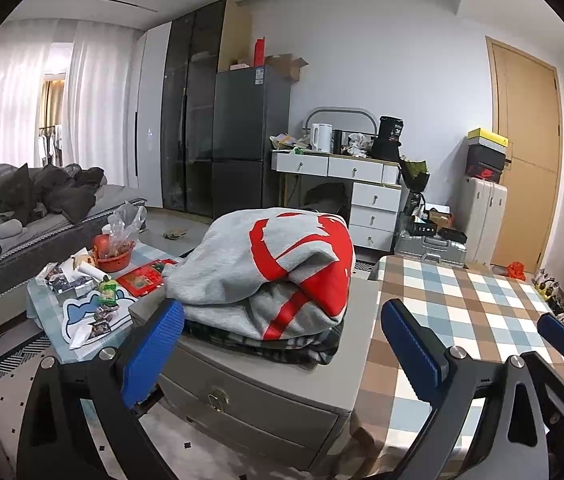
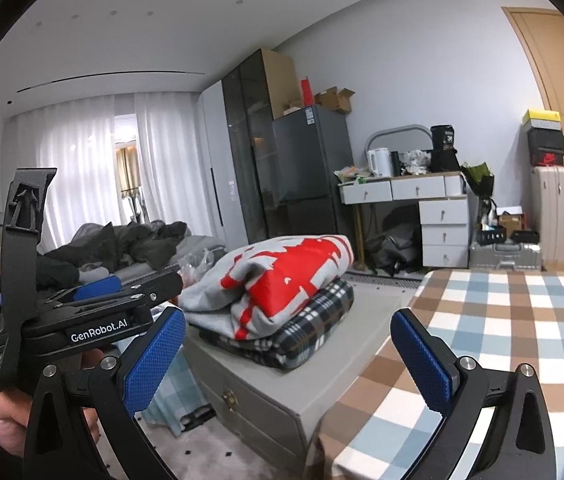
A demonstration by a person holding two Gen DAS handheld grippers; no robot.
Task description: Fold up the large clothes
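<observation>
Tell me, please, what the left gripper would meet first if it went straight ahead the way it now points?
Probably the folded grey and red sweatshirt on the grey cabinet. The left gripper, jaws open, points right at that pile, though depth is hard to judge.

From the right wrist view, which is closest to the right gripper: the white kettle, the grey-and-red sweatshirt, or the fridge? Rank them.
From the right gripper:
1. Grey-and-red sweatshirt, just ahead, atop a plaid garment.
2. Fridge, back wall, centre.
3. White kettle, on the desk, right; barely farther than the fridge.
</observation>
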